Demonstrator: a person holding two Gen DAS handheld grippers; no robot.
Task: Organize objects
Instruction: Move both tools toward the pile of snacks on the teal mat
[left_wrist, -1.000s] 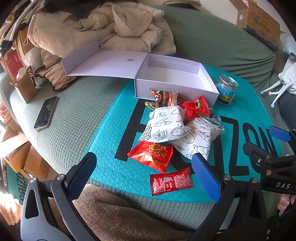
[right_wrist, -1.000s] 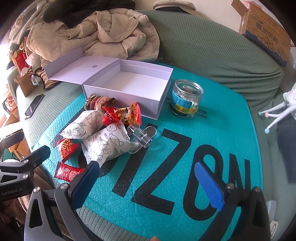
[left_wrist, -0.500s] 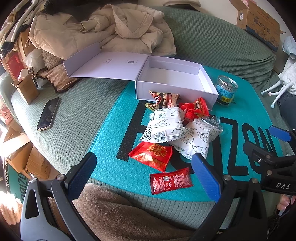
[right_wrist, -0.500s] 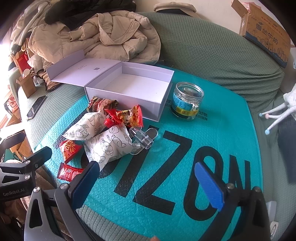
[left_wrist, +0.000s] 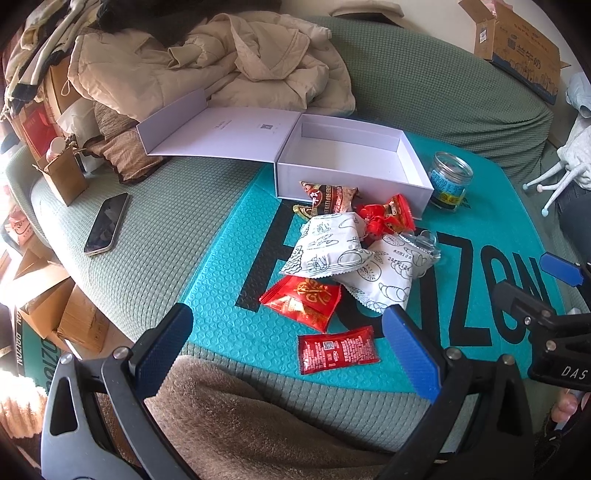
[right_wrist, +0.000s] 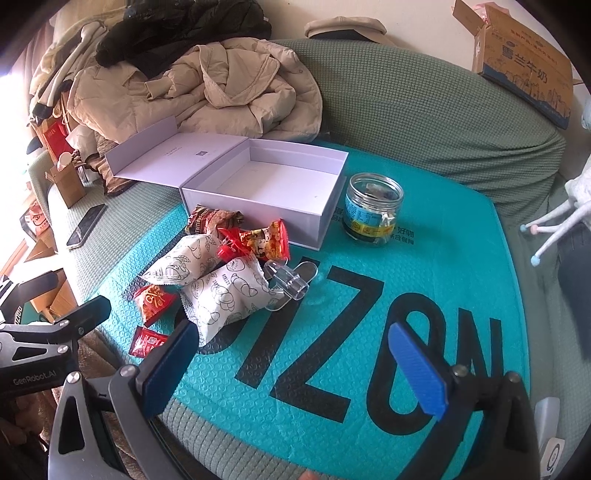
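Note:
An open white box (left_wrist: 354, 162) (right_wrist: 273, 192) lies empty on a teal mat (left_wrist: 229, 295) (right_wrist: 443, 280). In front of it is a pile of snack packets: two white pastry bags (left_wrist: 328, 243) (right_wrist: 225, 291), a brown packet (left_wrist: 332, 195), red packets (left_wrist: 303, 299) (left_wrist: 338, 349) (right_wrist: 266, 240), and a clear plastic piece (right_wrist: 291, 280). A glass jar (left_wrist: 448, 181) (right_wrist: 373, 210) stands right of the box. My left gripper (left_wrist: 295, 343) is open and empty, near the front red packet. My right gripper (right_wrist: 295, 365) is open and empty over the mat, right of the pile.
A phone (left_wrist: 105, 223) lies on the green cover left of the mat. A beige coat (left_wrist: 207, 62) is heaped behind the box. Cardboard boxes (left_wrist: 517, 44) stand at back right and at the left edge (left_wrist: 62, 177). A brown blanket (left_wrist: 240, 424) lies at the front.
Both views have shifted slightly: the box and the pile sit a little lower and further right in frame. Nothing was taken hold of; both grippers stay open.

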